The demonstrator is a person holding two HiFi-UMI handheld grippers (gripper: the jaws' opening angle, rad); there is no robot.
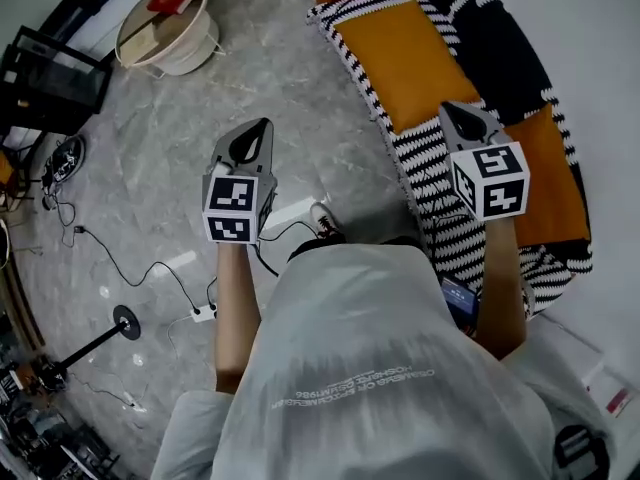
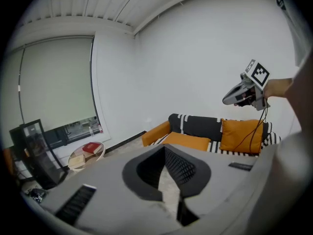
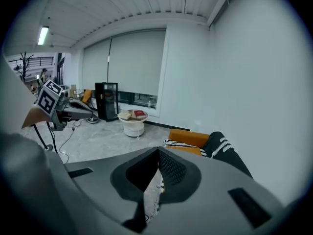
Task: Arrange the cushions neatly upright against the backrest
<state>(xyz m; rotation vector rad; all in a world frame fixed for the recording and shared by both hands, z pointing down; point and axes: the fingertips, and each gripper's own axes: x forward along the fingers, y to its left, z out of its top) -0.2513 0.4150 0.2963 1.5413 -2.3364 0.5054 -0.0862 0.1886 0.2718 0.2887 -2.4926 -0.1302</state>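
A black-and-white striped sofa [image 1: 440, 203] fills the upper right of the head view. One orange cushion [image 1: 405, 58] lies flat on its seat. A second orange cushion [image 1: 550, 183] and a black cushion with white stripes [image 1: 500, 43] lean at the backrest. My left gripper [image 1: 252, 140] is over the floor left of the sofa, shut and empty. My right gripper [image 1: 462, 118] hovers above the seat between the two orange cushions, also shut and empty. In the left gripper view the upright orange cushion [image 2: 242, 133] and the flat one [image 2: 188, 141] lie beyond my shut jaws.
A round white side table [image 1: 165, 23] with books stands at the upper left, beside a black glass cabinet [image 1: 50, 78]. Cables, a power strip [image 1: 203, 313] and a stand's round base [image 1: 125, 320] lie on the grey marble floor. The person's foot [image 1: 325, 223] is near the sofa's front.
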